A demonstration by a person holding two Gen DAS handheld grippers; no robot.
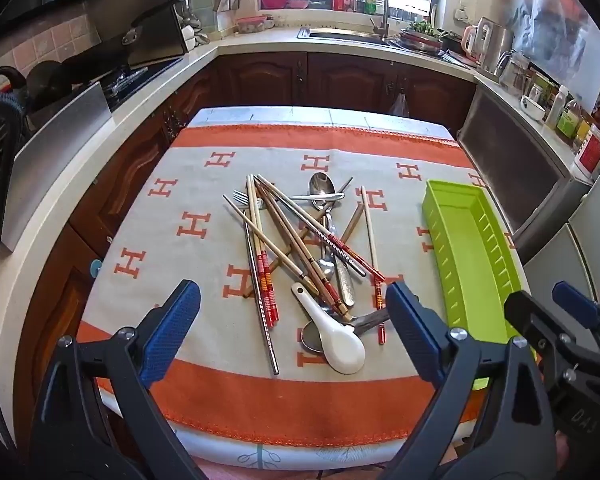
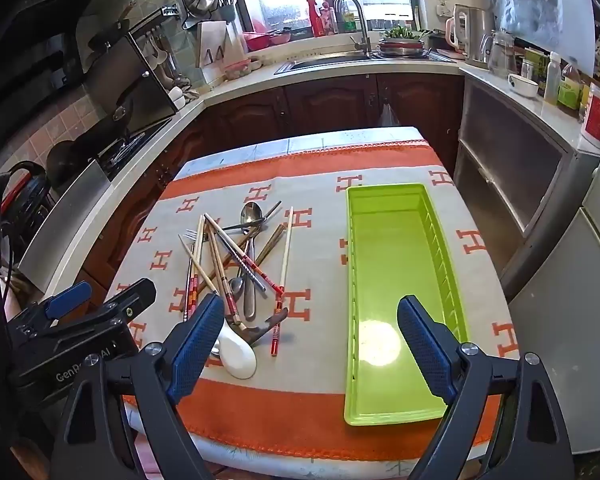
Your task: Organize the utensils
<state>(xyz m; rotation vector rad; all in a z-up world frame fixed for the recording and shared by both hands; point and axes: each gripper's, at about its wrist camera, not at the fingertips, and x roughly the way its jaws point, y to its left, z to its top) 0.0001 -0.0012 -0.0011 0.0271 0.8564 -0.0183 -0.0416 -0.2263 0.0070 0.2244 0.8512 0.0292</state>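
A loose pile of chopsticks (image 1: pixel 276 236), metal spoons (image 1: pixel 321 189), a fork and a white ceramic spoon (image 1: pixel 338 336) lies mid-table on an orange and grey cloth (image 1: pixel 180 360). The same pile of chopsticks (image 2: pixel 236 260) and the white ceramic spoon (image 2: pixel 238 354) show in the right wrist view. To its right stands an empty lime-green tray (image 1: pixel 464 240), long side running away from me, also the lime-green tray (image 2: pixel 392 412). My left gripper (image 1: pixel 294 316) hovers open above the pile's near end. My right gripper (image 2: pixel 310 326) hangs open between pile and tray. Neither holds anything.
The table stands in a kitchen, with counters on three sides. A stove (image 1: pixel 132 76) is at the left, a sink (image 1: pixel 348 34) at the back, and bottles and a kettle (image 1: pixel 480 40) at the right. A grey fridge (image 2: pixel 572 320) stands close to the table's right edge.
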